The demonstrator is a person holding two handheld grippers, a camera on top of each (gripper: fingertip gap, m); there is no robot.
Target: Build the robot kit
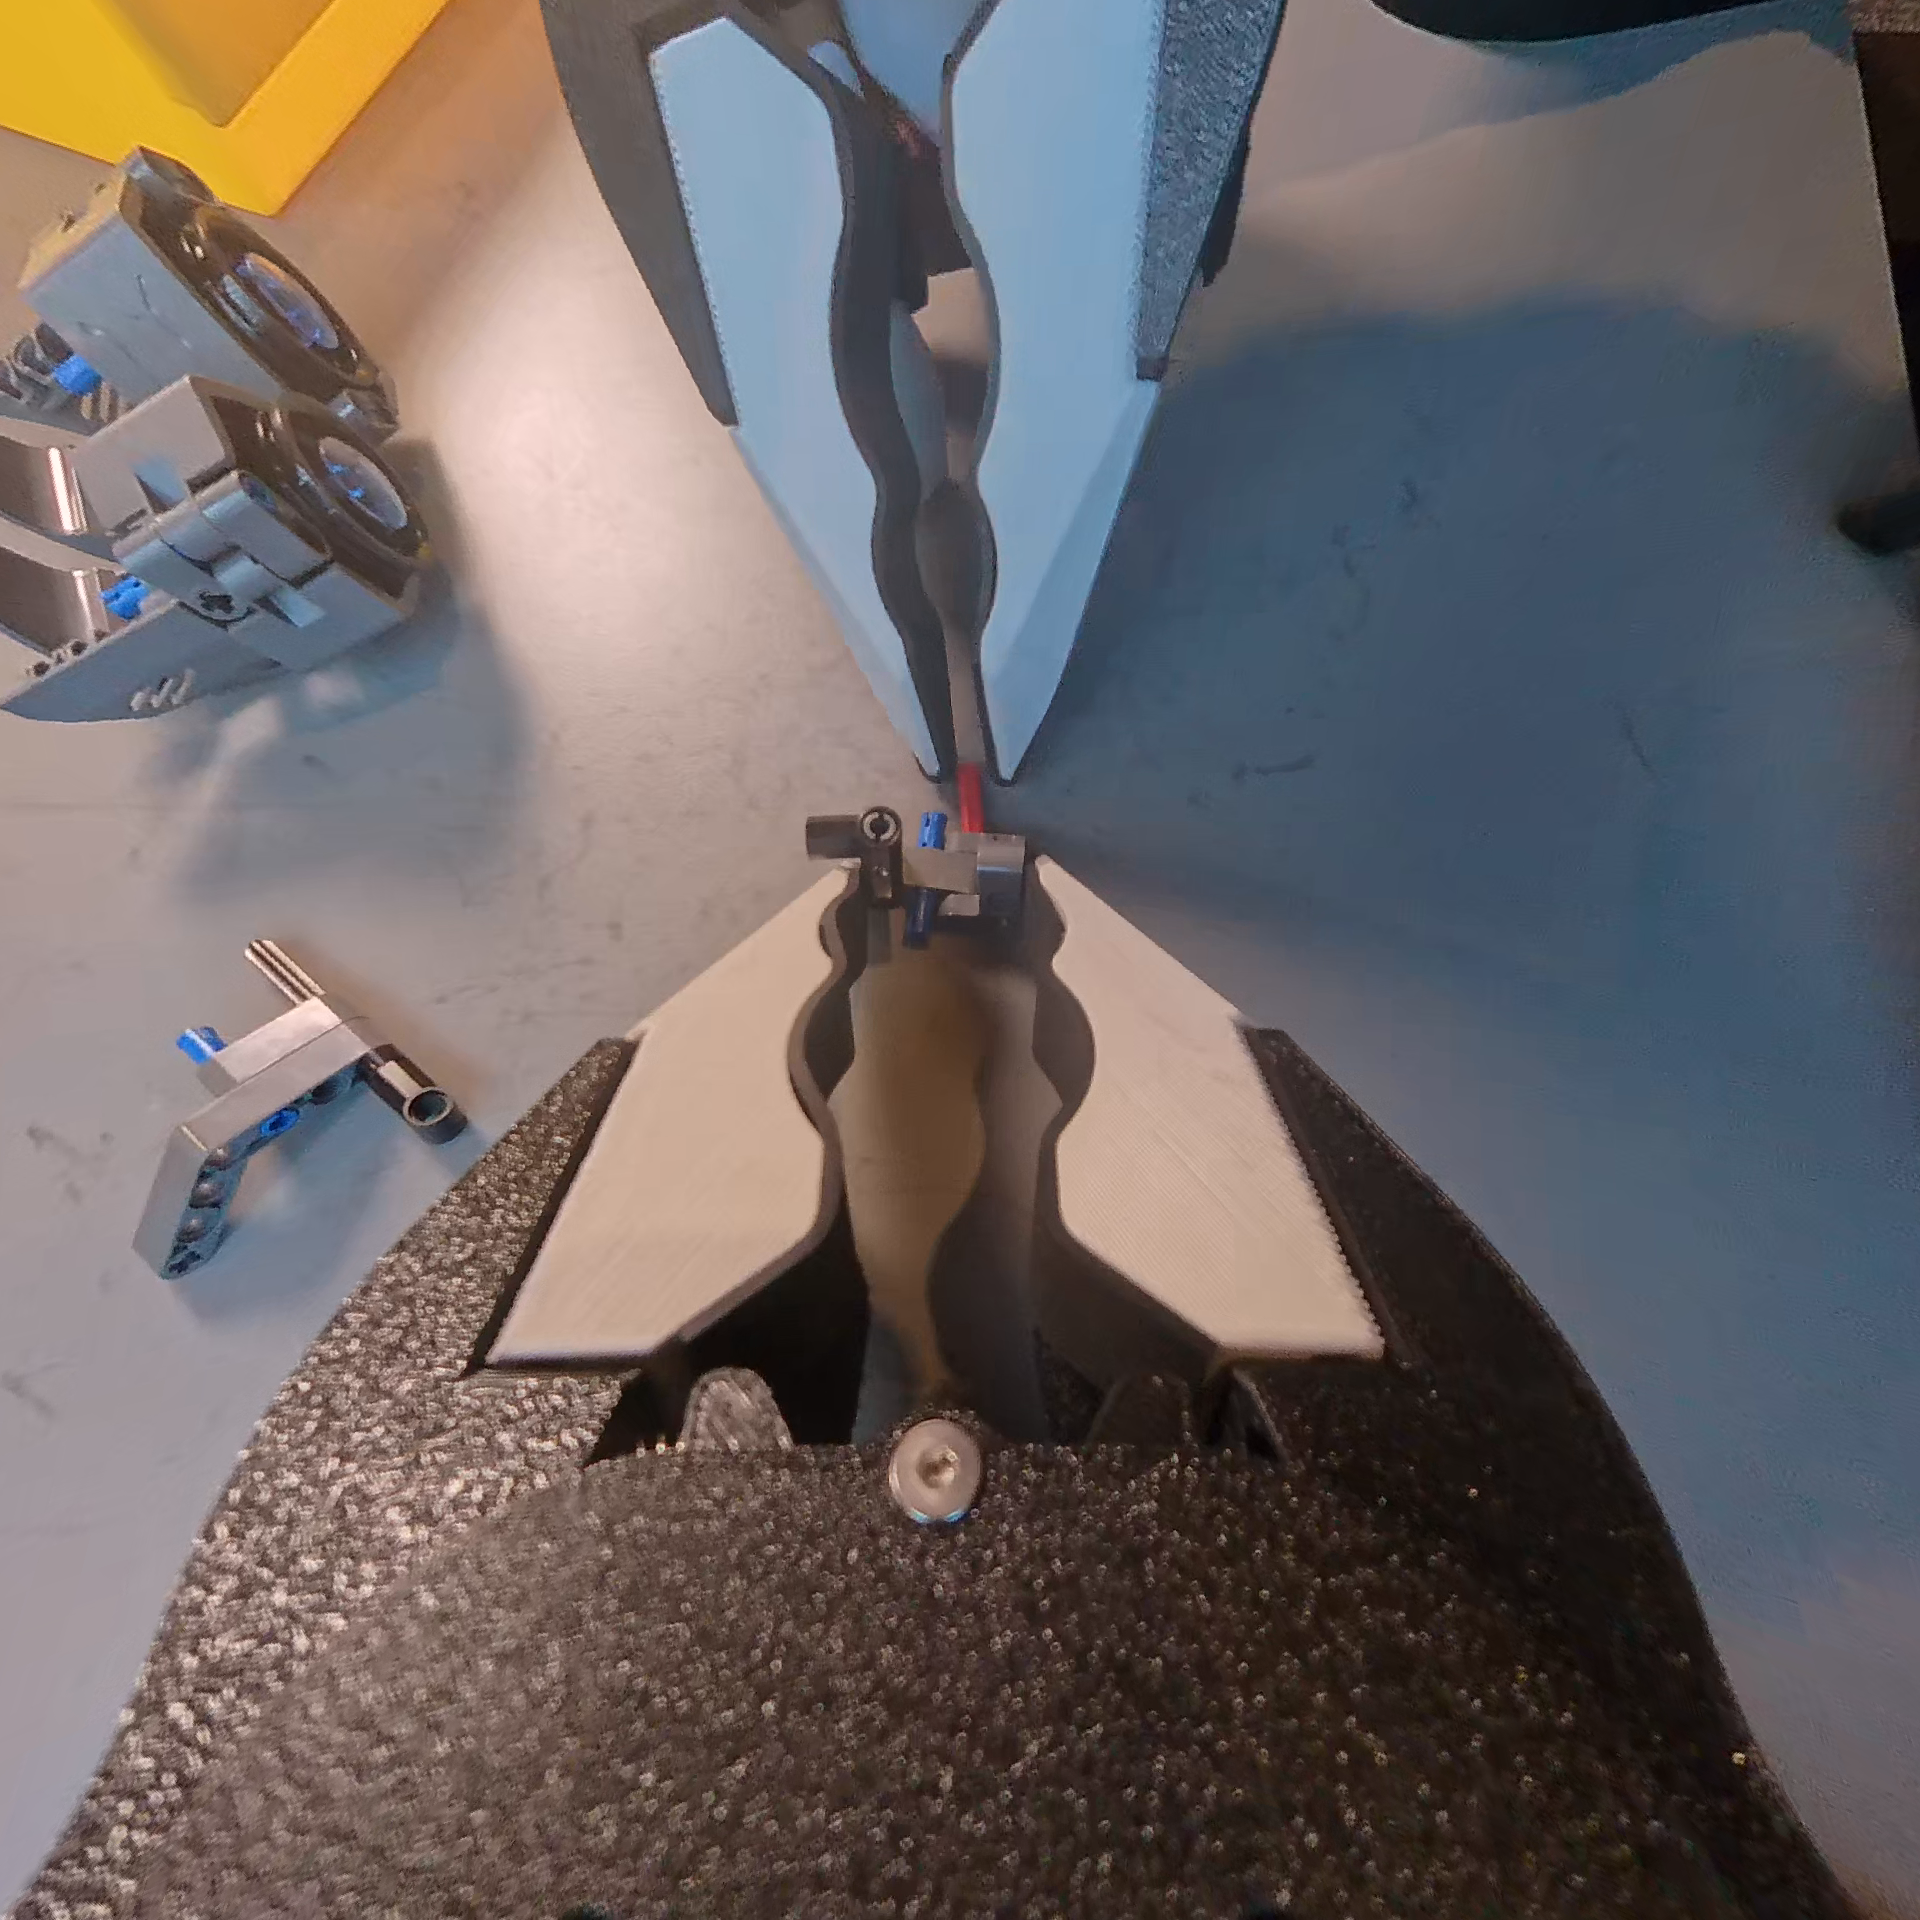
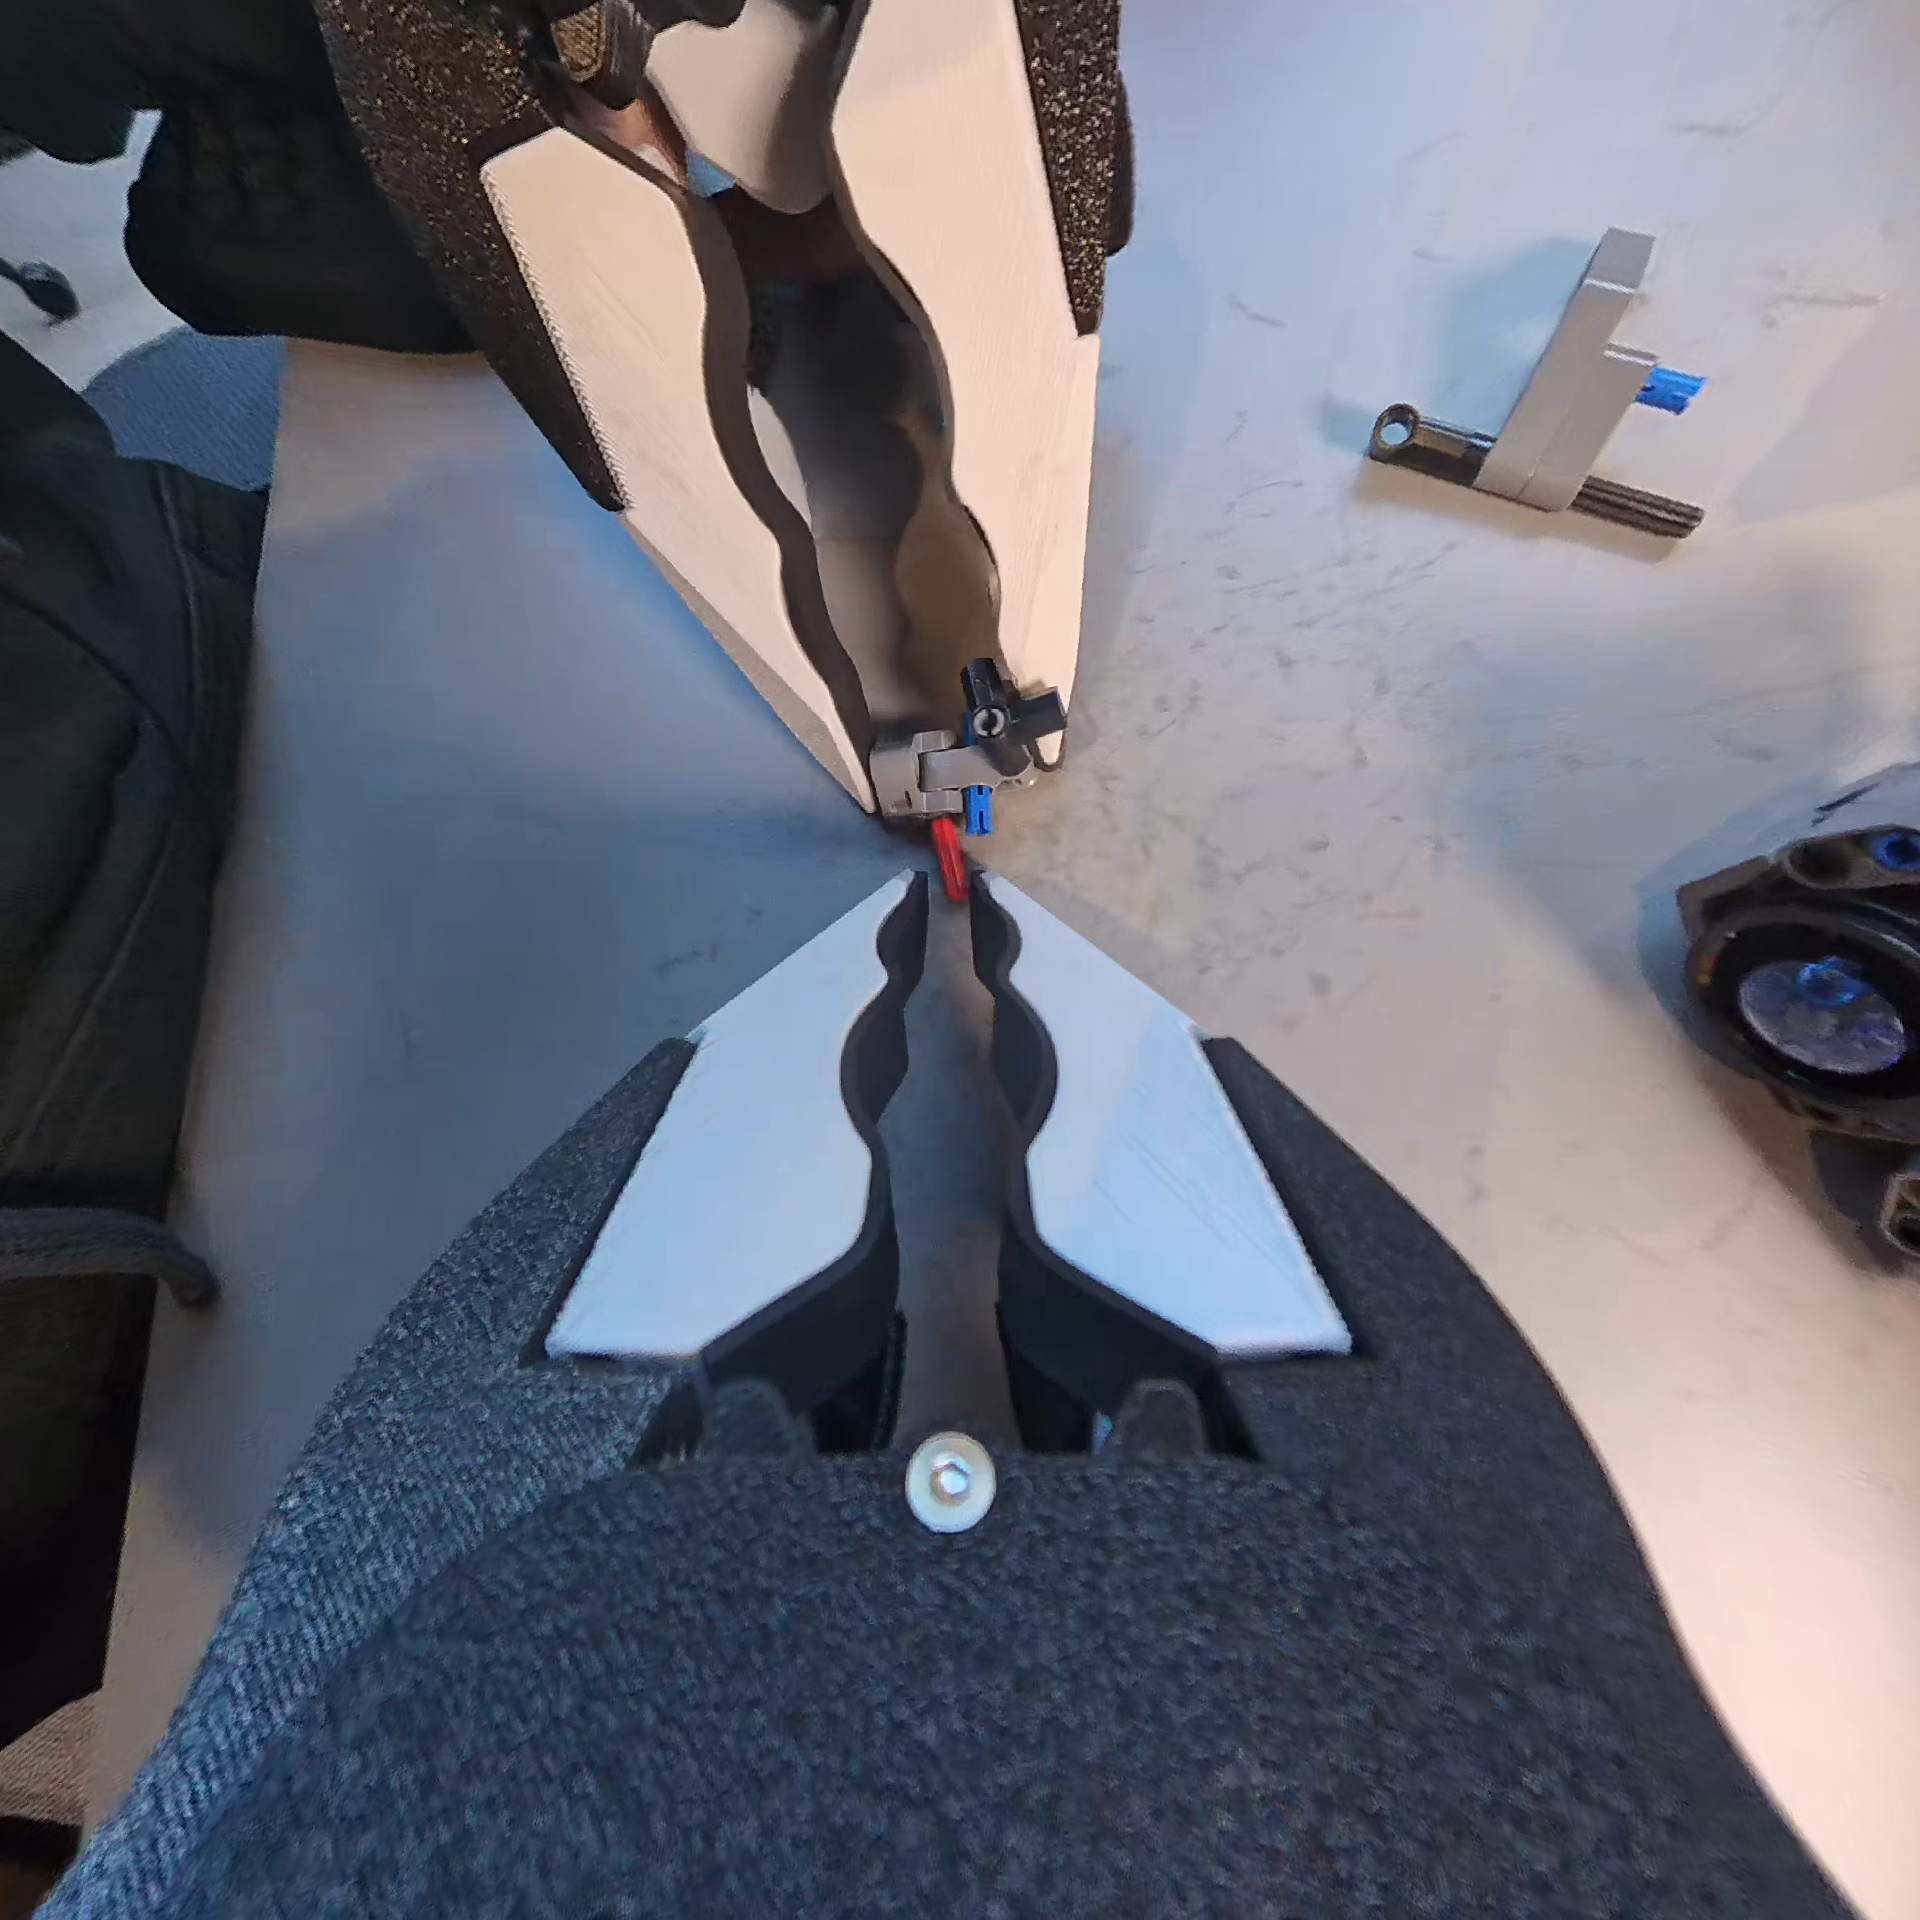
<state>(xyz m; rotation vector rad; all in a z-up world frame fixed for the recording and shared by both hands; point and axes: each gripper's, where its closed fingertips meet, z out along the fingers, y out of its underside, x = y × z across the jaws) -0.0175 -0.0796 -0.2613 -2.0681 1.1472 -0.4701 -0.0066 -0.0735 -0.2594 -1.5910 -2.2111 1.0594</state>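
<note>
Left gripper (image 1: 940,883) clenched on small grey-black assembly (image 1: 935,862); right gripper (image 2: 948,883) pinching red pin (image 2: 945,857). Possible misalignment: pin slipping onto desk (image 2: 1351,831).

A small grey-and-black brick assembly (image 1: 928,868) with blue pins sits clamped between the left fingers (image 1: 831,914); its red pin (image 2: 947,857) is pinched by the right fingers (image 2: 904,894).

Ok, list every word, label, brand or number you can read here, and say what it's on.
None can be read in either view.
Left gripper, right gripper: plain grey and black plastic, no markings.
Small brick assembly and red pin: no print.
Grey assembly on the table, wheel assemblies, yellow bin: no lettering visible.
</note>
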